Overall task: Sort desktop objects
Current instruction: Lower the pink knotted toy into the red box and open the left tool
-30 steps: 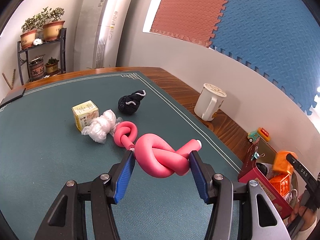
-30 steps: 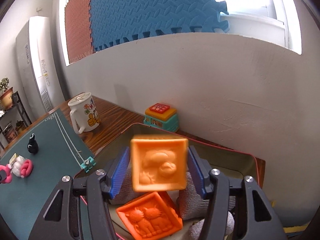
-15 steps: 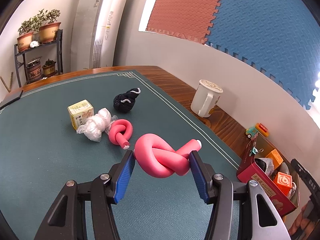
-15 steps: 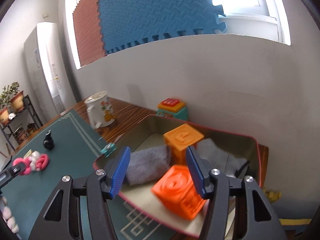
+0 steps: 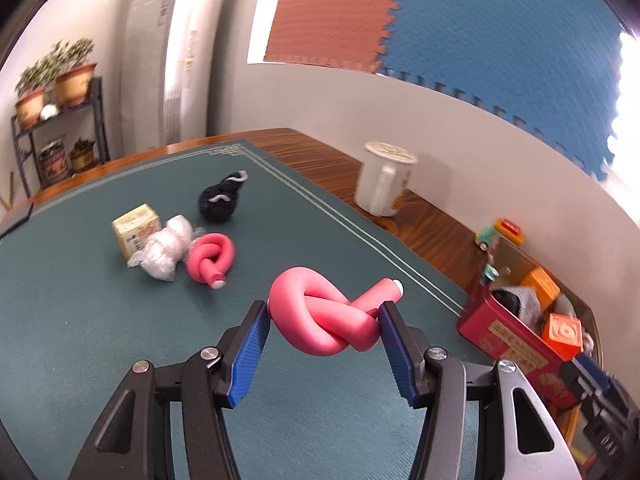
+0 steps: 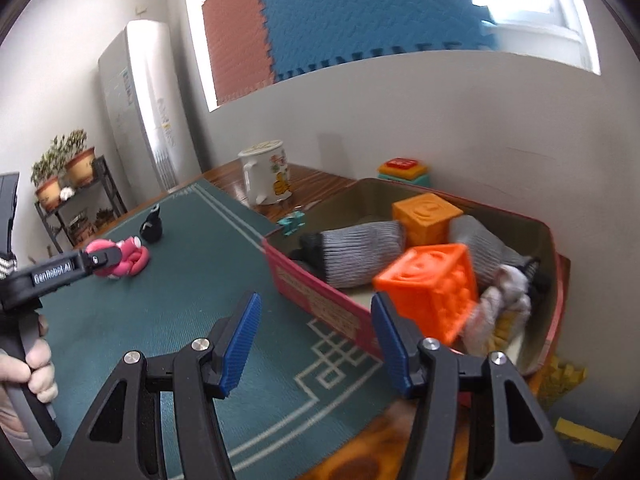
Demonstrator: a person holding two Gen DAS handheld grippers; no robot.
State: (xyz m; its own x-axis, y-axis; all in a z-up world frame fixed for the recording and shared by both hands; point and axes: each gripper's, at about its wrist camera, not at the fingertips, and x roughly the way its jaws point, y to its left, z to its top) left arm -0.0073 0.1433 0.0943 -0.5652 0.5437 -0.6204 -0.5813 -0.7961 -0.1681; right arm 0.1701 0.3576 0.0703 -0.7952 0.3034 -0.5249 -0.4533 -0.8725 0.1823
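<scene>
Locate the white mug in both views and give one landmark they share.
Left wrist: the mug stands upper right of centre, on the bare wood past the mat's edge.
Right wrist: the mug sits upper centre-left, beyond the red box.
Shared landmark: the red box.

black tool [image 5: 324, 320], blue ribbed pads [image 5: 248, 350] (silver screws)

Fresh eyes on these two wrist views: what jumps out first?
The knotted pink foam tube clamped in the left gripper above the green mat. Next, the bright orange cube tilted in the red box, beside the open, empty right gripper. A second pink knot lies on the mat by a white plastic bundle.
</scene>
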